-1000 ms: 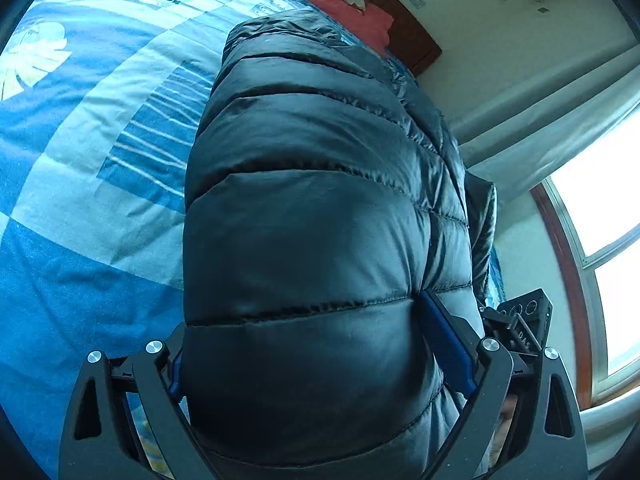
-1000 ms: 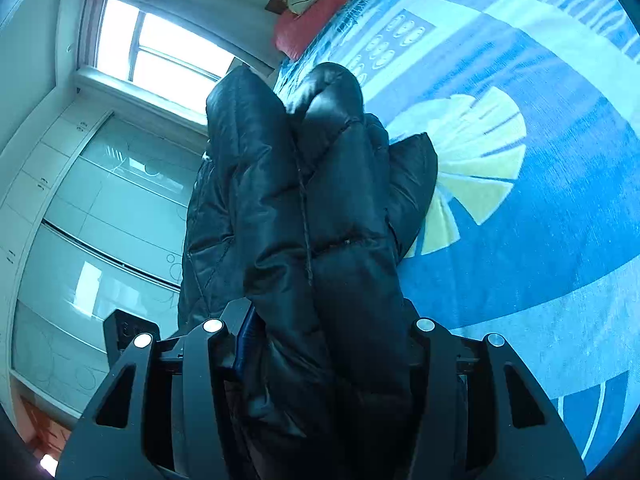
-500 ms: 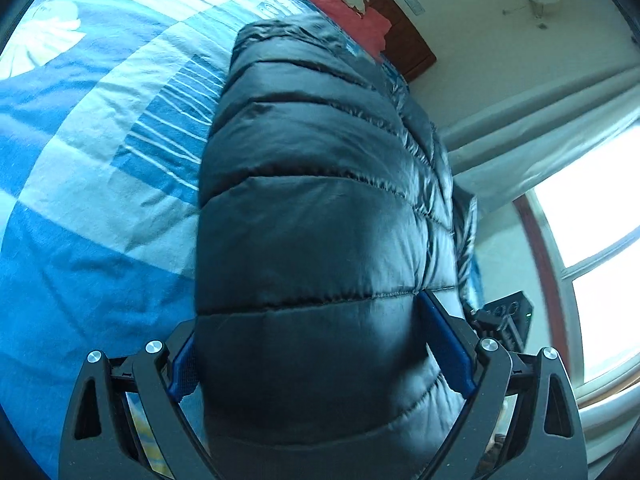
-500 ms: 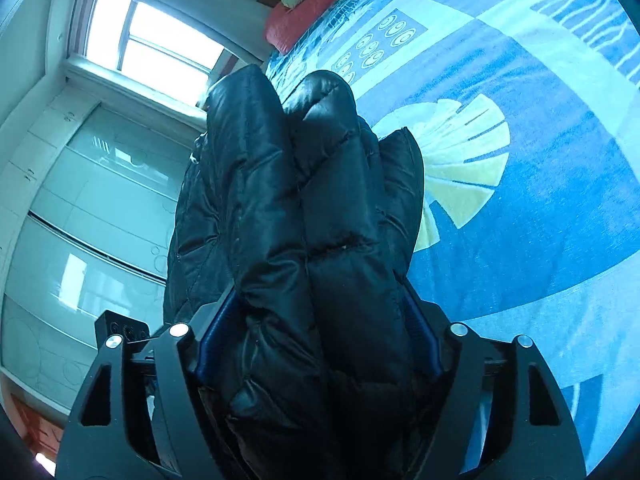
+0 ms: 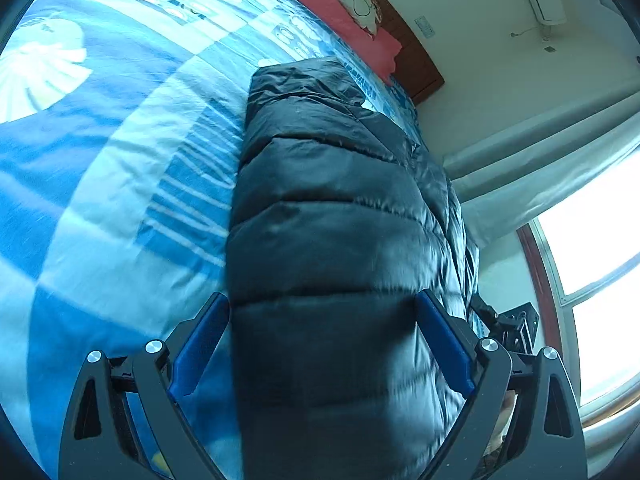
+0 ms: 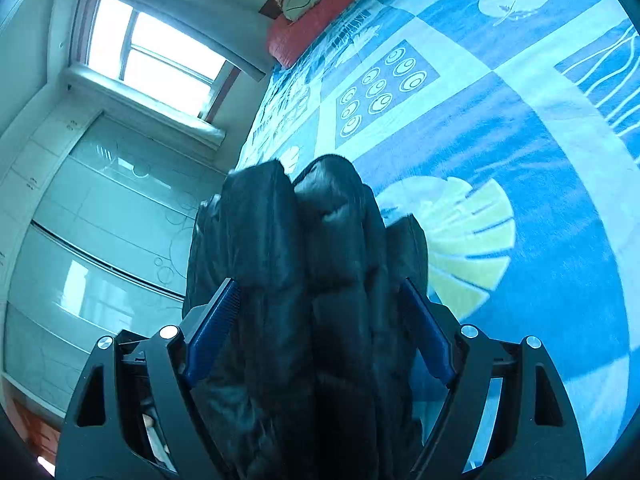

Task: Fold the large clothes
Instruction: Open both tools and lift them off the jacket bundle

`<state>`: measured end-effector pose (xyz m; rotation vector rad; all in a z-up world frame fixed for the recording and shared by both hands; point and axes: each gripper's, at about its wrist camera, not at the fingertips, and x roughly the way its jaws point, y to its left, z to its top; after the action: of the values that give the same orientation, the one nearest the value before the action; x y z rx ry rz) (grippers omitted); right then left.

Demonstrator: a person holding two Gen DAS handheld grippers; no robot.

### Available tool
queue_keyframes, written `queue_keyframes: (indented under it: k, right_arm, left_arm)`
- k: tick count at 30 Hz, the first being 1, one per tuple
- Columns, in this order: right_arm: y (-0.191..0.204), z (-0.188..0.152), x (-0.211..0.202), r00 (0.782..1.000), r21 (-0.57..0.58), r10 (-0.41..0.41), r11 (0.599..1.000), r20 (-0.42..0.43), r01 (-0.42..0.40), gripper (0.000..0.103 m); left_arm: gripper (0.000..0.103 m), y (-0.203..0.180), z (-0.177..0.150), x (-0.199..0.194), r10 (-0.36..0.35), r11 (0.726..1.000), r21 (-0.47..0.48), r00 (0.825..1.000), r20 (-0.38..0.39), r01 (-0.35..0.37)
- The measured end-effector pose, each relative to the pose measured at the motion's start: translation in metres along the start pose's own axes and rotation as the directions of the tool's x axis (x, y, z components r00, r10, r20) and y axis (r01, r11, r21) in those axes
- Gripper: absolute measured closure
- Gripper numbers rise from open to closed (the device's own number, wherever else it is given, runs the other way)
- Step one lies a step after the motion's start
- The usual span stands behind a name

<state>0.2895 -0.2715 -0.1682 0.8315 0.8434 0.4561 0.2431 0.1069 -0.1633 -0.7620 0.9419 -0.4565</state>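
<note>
**Two grippers straddle one jacket**

Right gripper: jaws opening, pads drawing clear of the black puffer jacket bunched between them. Left gripper: jaws spread, left pad clear, right pad at the fabric; grip judged released. Jacket's long axis runs straight ahead of both tools across the blue bedspread toward the red pillow.

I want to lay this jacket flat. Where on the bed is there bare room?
Bare bedspread runs from the black puffer jacket out to the far leaf print and up to the red pillow. It is crowded only along the window-side edge, where the jacket lies.
</note>
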Motion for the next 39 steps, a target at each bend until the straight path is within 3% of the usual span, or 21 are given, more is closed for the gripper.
queue_keyframes:
  k: [2, 4, 6, 9, 14, 18, 23, 27, 31, 39]
  right_arm:
    - [-0.009, 0.004, 0.009, 1.000, 0.040, 0.007, 0.999, -0.025, -0.006, 0.023]
    - [-0.017, 0.006, 0.013, 1.000, 0.071, 0.003, 0.997, -0.031, -0.001, 0.047]
    - [-0.028, 0.004, 0.017, 0.999, 0.120, 0.024, 0.993, -0.034, -0.020, 0.056]
    - [-0.037, 0.000, 0.022, 0.999, 0.143, 0.032, 0.989, -0.026, -0.028, 0.061]
    - [-0.044, -0.001, 0.020, 0.996, 0.170, 0.084, 0.982, -0.011, -0.081, 0.060]
    - [-0.039, -0.009, 0.005, 0.996, 0.176, 0.092, 0.980, 0.017, -0.094, 0.044]
    - [-0.043, -0.022, -0.019, 0.994, 0.201, 0.097, 0.974, 0.049, -0.105, 0.040]
    - [-0.040, -0.042, -0.042, 0.996, 0.189, 0.051, 0.980, 0.069, -0.064, 0.040]
    - [-0.037, -0.064, -0.064, 0.997, 0.169, 0.011, 0.985, 0.082, -0.025, 0.040]
    - [-0.036, -0.116, -0.103, 0.988, 0.156, -0.091, 0.985, 0.123, 0.071, 0.038]
  left_arm:
    - [0.010, -0.001, 0.006, 0.008, 0.022, 1.000, -0.008, 1.000, -0.002, -0.022]
    - [0.010, 0.001, 0.009, 0.015, 0.043, 0.999, -0.019, 0.999, -0.016, -0.043]
    - [0.010, 0.000, 0.012, 0.020, 0.065, 0.998, -0.012, 0.997, -0.032, -0.065]
    - [0.010, -0.004, 0.013, 0.031, 0.115, 0.993, 0.020, 0.993, -0.039, -0.115]
    - [0.010, -0.006, 0.013, 0.034, 0.127, 0.991, 0.043, 0.991, -0.038, -0.125]
    - [0.010, -0.003, 0.011, 0.021, 0.112, 0.993, 0.027, 0.993, -0.026, -0.112]
    - [0.010, -0.003, 0.000, -0.012, 0.150, 0.988, 0.011, 0.986, 0.068, -0.151]
    - [0.010, -0.009, -0.020, -0.036, 0.209, 0.976, 0.029, 0.970, 0.128, -0.214]
    - [0.010, -0.016, -0.046, -0.047, 0.256, 0.962, 0.064, 0.957, 0.139, -0.267]
    - [0.010, -0.031, -0.100, -0.072, 0.289, 0.943, 0.118, 0.942, 0.174, -0.311]
